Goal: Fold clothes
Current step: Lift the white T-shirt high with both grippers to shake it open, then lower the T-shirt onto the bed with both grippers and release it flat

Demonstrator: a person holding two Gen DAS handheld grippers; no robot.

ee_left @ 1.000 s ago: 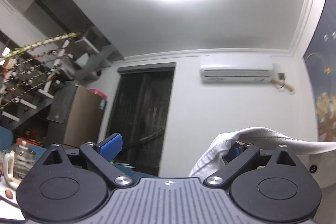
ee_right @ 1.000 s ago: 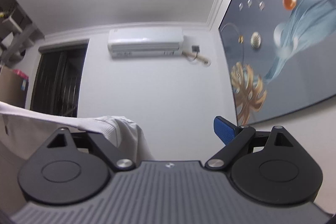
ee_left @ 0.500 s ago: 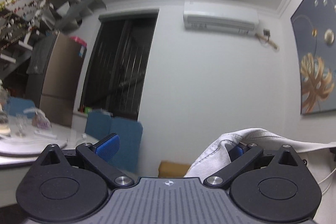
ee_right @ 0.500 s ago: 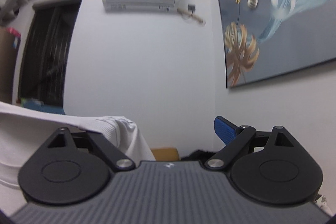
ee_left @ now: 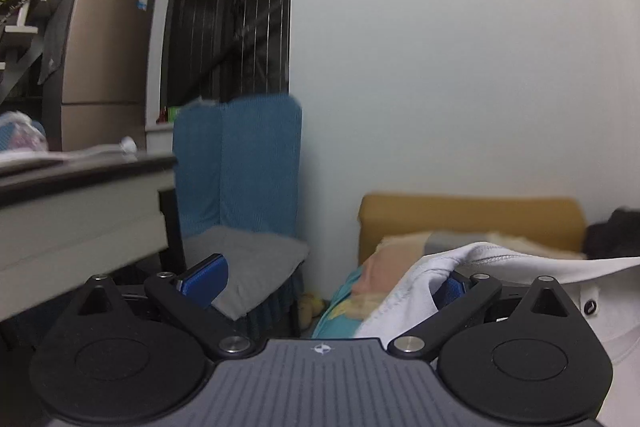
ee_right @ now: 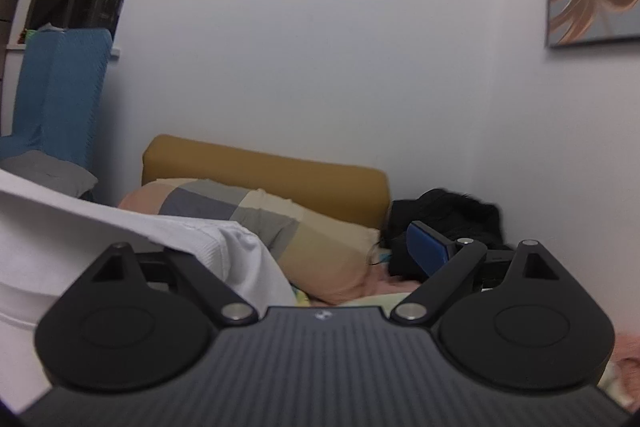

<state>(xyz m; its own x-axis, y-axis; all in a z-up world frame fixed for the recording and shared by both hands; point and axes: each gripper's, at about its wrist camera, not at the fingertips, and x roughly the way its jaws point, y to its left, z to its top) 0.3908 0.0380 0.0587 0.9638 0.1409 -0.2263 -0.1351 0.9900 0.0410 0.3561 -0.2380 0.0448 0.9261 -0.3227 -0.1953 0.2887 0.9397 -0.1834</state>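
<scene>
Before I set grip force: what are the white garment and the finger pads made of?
White garment: soft matte knit, likely cotton; it drapes, with a stitched hem. Finger pads: blue, matte, probably rubbery; texture unclear.

You get dim, even indoor light with no glare on the wall (ee_left: 460, 67). Fisheye bending curves the edges, and the desk (ee_left: 80, 195) at left smears with blur.
</scene>
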